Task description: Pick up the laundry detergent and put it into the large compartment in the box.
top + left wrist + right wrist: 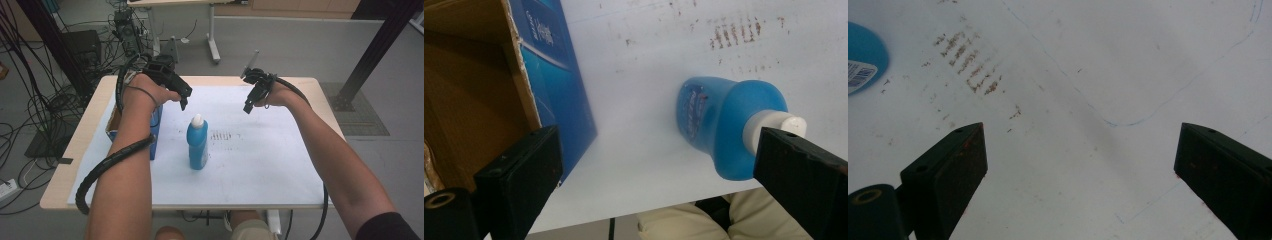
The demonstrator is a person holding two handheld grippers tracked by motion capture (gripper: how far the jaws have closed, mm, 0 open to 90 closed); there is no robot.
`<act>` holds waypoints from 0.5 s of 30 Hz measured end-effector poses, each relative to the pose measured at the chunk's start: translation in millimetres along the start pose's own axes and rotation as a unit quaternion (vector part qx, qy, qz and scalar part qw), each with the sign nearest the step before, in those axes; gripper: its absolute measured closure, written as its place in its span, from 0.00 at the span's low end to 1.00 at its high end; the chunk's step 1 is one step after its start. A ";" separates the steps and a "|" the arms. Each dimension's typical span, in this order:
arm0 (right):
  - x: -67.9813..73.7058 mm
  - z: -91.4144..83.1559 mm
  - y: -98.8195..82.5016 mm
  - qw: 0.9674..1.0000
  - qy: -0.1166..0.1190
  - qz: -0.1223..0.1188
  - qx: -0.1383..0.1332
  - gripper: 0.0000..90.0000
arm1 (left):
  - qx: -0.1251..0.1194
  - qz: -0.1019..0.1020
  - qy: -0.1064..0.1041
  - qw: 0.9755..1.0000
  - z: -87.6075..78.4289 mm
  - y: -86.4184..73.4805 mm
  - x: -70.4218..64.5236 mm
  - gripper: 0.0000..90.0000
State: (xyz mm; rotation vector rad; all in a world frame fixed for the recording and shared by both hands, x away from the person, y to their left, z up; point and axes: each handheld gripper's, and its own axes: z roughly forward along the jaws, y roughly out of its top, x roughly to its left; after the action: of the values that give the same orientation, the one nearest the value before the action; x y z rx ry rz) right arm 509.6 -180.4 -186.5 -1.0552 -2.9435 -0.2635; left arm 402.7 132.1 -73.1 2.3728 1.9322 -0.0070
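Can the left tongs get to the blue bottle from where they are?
Probably yes. The left tongs hang open just above and behind the blue bottle, which stands upright on the white sheet. Nothing lies between them; the blue box stands off to the side.

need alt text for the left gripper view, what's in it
A blue bottle with a white cap stands on a white table sheet, seen from above between the left gripper's two open black jaws. An open blue cardboard box sits at the left edge.
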 end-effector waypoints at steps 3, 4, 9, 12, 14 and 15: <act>-0.1 -0.4 -0.6 1.000 -0.001 -0.001 0.000 0.07 | -0.001 0.002 -0.001 1.000 -0.4 -0.5 -0.2 0.07; 0.1 -0.5 -0.7 1.000 -0.001 0.002 0.000 0.07 | 0.000 0.002 -0.001 1.000 -0.5 -0.5 -0.4 0.07; 0.6 -1.0 -1.3 1.000 -0.001 0.000 -0.003 0.07 | -0.002 0.001 0.000 1.000 -2.0 -1.1 -0.5 0.07; 0.7 -1.0 -1.1 1.000 0.000 -0.001 -0.002 0.07 | -0.002 0.001 0.000 1.000 -2.6 -1.5 -0.6 0.07; 0.7 -1.2 -1.0 1.000 -0.001 -0.001 -0.001 0.07 | -0.002 0.000 0.000 1.000 -2.8 -1.7 -0.6 0.07; 0.6 -1.5 -1.1 1.000 -0.001 -0.002 -0.001 0.07 | -0.002 -0.002 0.000 1.000 -2.8 -1.8 -0.6 0.07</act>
State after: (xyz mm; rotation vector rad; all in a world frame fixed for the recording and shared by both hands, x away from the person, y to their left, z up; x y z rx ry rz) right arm 508.3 -181.1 -185.2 -1.0516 -2.9487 -0.2666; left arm 400.7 132.0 -70.3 2.3680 1.9346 -0.0035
